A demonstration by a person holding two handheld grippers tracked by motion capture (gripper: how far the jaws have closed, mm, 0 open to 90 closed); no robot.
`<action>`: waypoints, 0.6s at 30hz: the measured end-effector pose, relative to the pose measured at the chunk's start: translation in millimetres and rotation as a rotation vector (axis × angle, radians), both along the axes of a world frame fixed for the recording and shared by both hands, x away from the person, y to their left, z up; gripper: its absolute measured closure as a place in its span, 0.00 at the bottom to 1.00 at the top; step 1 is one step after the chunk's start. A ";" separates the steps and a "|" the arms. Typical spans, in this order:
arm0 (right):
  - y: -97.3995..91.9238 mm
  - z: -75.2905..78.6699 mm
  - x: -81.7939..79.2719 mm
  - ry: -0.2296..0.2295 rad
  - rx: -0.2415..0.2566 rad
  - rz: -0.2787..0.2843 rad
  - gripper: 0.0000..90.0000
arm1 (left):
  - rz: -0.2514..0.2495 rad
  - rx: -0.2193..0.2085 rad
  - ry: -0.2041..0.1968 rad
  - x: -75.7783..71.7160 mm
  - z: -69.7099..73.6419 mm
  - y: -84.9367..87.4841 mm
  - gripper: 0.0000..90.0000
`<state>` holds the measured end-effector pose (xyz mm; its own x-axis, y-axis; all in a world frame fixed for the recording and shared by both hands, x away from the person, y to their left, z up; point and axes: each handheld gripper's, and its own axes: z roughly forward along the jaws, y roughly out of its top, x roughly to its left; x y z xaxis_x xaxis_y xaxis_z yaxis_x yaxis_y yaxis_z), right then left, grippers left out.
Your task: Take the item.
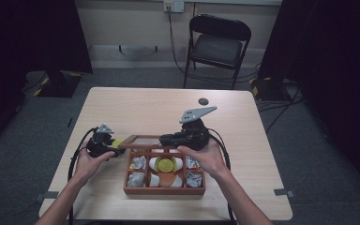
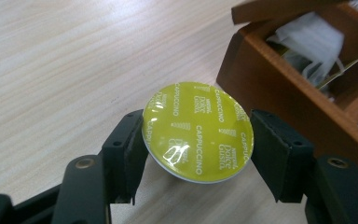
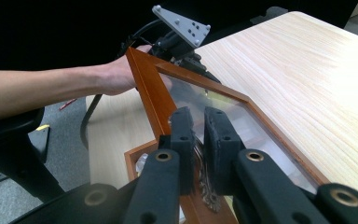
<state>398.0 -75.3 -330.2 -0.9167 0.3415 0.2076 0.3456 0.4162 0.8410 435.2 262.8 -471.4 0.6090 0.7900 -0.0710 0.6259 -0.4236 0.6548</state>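
Note:
A wooden compartment box [image 1: 164,190] stands near the table's front edge, and its glass-paned lid [image 1: 143,140] is raised. My right gripper [image 1: 163,139] is shut on the lid's front frame. In the right gripper view the jaws [image 3: 198,140] pinch the wooden frame [image 3: 149,88] by its metal clasp. My left gripper [image 1: 119,147] is at the box's rear left corner, shut on a yellow-green cappuccino capsule [image 1: 117,143]. In the left gripper view the capsule [image 2: 196,130] is clamped by its rim between the pads [image 2: 275,149], just above the tabletop beside the box wall [image 2: 279,93].
The box compartments hold white sachets [image 1: 138,162], and another yellow-green capsule [image 1: 165,165] lies in the middle. A small dark disc [image 1: 203,101] lies on the far side of the table. A black folding chair [image 1: 218,42] stands beyond the table. Bare tabletop [image 1: 136,108] stretches behind the box.

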 end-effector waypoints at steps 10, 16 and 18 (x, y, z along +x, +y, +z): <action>0.0 -0.4 -0.4 -0.002 -0.001 0.001 0.91 | 0.020 -0.015 -0.018 -0.4 -6.1 -2.9 0.43; 0.1 -0.3 -0.5 -0.003 0.000 0.000 0.91 | 0.036 -0.030 -0.006 0.6 -6.0 -0.2 0.42; 0.1 -0.2 -0.5 -0.003 -0.001 0.000 0.91 | 0.034 -0.037 0.000 1.5 -5.8 1.6 0.38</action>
<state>397.4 -75.2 -330.4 -0.9173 0.3414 0.2047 0.3430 0.4170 0.8417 436.7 264.5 -477.2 0.5816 0.8073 -0.1004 0.6397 -0.3776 0.6695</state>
